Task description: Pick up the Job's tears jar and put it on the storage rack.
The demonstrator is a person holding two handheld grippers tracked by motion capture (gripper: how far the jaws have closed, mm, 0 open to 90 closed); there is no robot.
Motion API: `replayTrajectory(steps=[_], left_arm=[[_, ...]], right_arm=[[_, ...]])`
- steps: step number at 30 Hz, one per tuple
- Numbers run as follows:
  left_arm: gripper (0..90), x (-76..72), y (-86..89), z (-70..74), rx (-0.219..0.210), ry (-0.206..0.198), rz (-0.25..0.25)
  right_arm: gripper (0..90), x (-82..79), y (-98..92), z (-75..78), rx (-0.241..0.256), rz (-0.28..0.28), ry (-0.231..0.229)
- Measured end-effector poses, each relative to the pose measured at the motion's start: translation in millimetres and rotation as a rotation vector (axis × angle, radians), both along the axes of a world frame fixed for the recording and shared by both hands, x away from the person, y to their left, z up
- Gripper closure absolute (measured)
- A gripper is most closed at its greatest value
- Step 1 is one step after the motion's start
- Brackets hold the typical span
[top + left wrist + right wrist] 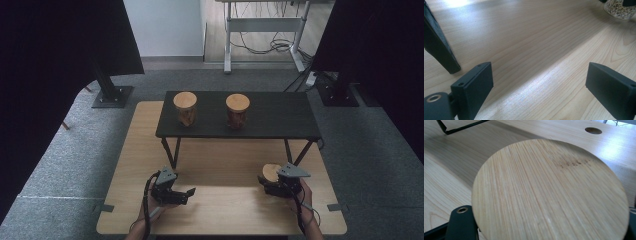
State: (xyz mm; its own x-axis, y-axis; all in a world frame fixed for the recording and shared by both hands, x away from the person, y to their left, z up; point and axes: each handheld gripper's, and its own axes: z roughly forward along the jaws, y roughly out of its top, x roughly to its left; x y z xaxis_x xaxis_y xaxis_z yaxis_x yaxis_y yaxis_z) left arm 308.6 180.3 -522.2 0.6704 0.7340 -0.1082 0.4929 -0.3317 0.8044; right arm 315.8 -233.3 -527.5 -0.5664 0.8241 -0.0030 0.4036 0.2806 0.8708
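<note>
My left gripper (185,195) rests low over the front left of the light wooden table (225,210). It is open, and bare wood shows between its jaws (539,80). At the front right, my right gripper (271,182) is shut on a glass jar (270,173) with a round wooden lid (549,192). The lid covers most of the right gripper view and hides the jaw tips. That jar (620,10) holds pale grains and appears far off in the left gripper view. Two more wooden-lidded jars (185,108) (237,110) stand on a black shelf (280,115).
The black shelf stands on thin angled legs (439,50) across the far half of the table, with open wood beneath it. A small round hole (593,130) is in the tabletop. Grey carpet surrounds the table; dark stands and a desk frame (227,40) lie beyond.
</note>
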Motion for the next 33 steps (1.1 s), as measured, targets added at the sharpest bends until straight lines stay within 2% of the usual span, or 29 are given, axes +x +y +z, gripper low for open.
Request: replayTrajectory(steps=[33], left_arm=[[7.2,0.1,0.0,1.2,0.000,-0.005,-0.003]], right_arm=[[24.7,-12.6,-0.2,13.6,0.016,0.039,-0.037]])
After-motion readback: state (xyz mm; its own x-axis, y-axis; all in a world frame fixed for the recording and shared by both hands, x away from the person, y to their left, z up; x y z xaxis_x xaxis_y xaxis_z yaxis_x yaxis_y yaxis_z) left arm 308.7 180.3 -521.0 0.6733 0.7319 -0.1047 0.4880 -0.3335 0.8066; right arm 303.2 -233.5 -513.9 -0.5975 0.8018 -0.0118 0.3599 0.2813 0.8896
